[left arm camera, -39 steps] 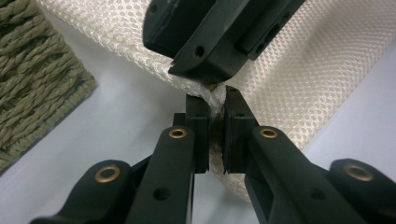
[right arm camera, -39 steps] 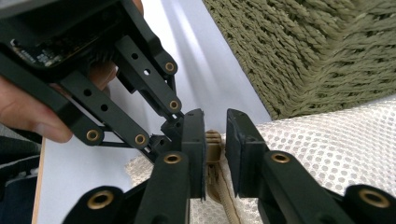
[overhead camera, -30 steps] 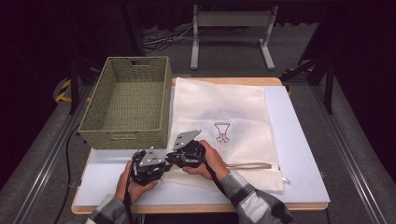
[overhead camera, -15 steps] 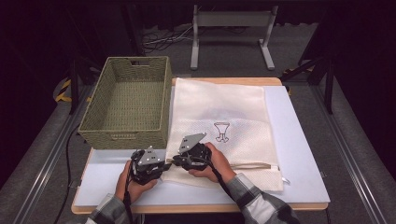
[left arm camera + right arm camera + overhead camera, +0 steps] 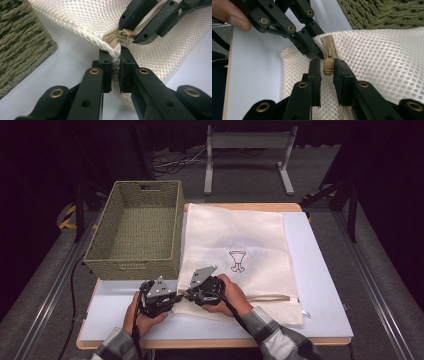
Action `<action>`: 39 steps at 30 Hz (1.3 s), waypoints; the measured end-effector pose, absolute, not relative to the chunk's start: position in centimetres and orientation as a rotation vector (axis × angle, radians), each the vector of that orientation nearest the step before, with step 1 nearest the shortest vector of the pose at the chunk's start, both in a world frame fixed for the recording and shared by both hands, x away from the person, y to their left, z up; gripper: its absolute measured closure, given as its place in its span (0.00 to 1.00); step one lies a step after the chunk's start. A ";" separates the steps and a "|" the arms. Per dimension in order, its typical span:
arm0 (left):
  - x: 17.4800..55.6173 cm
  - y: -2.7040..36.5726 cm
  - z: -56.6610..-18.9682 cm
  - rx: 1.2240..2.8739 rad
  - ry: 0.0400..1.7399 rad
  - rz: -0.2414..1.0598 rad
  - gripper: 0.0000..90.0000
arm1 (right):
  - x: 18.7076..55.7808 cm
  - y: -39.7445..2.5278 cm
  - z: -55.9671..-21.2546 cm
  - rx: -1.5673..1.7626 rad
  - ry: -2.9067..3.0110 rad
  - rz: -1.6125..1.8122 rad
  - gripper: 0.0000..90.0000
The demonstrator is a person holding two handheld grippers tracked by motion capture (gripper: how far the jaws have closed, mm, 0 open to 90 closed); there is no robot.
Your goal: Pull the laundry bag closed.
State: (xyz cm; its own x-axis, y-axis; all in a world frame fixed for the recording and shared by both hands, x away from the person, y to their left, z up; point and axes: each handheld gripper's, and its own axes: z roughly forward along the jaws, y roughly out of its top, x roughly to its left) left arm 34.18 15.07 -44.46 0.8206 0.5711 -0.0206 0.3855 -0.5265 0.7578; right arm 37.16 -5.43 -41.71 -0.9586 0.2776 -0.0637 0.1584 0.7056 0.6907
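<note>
Table (image 5: 320,285): pale top with a wooden front edge, set on a dark floor with a metal stand beyond it.

Woven basket (image 5: 137,232): olive green, rectangular, on the table's left half, its right wall just beside the bag's left edge. Its weave also shows in the left gripper view (image 5: 20,42) and the right gripper view (image 5: 382,12).

Mesh laundry bag (image 5: 240,255): cream, lying flat on the middle of the table, a small dark figure printed near its centre and a tan zip running along its near edge. The near left corner is lifted slightly off the table between the two tools.

Person: both forearms in plaid sleeves come in from the near edge, one hand on each tool.

Left gripper (image 5: 176,296): at the bag's near left corner, jaws nearly together and clamped on the corner hem of the mesh, just below the zip's end (image 5: 115,75). It appears again from the other side in the right gripper view (image 5: 317,53).

Right gripper (image 5: 188,293): tip to tip with the left one, over the same corner. Its jaws stand a narrow gap apart on either side of the zip pull (image 5: 327,75); whether the pads actually press on the tab I cannot tell.

Zip slider and pull (image 5: 125,33): tan, sitting at the very end of the zip at the bag's corner, the tab (image 5: 328,65) lying between the right gripper's jaws.
</note>
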 end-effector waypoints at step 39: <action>34.5 15.9 -43.7 2.134 0.702 0.205 0.94 | 36.6 -4.8 -42.0 0.285 2.686 1.008 0.91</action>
